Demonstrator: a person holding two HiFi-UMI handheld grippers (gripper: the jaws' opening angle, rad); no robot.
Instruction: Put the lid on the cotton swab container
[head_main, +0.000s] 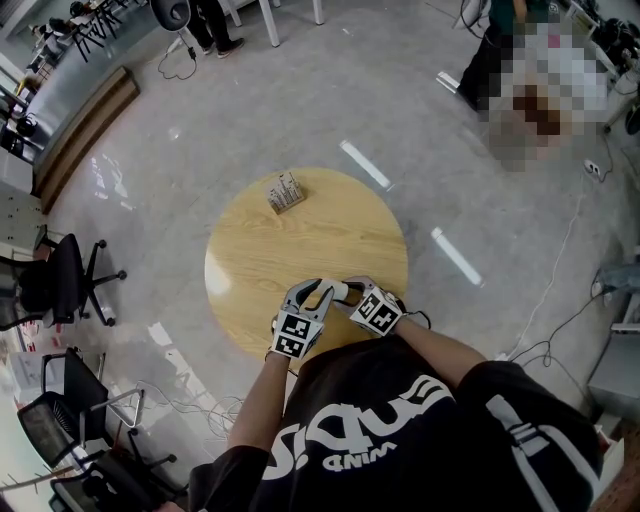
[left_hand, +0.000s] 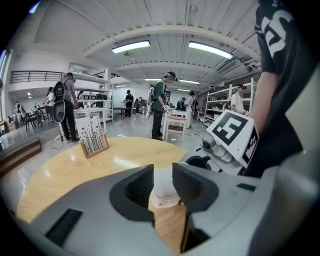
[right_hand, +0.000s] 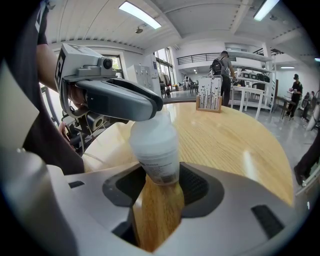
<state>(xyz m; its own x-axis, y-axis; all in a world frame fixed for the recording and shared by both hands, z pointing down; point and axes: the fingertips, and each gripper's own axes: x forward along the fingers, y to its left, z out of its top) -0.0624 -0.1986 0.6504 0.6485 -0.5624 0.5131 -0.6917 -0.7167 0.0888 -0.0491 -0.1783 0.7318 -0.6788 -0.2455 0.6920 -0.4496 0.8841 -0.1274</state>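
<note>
my right gripper clamps the cotton swab container; my left gripper pinches the lid onto it. i judge seating nearly done.

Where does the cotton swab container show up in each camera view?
Head view: cotton swab container at the near edge of the table, between left hand-held gripper and right hand-held gripper.
Left gripper view: bottom centre, between the jaws.
Right gripper view: centre, upright between the jaws.
Shared landmark: card stand across the table.
</note>
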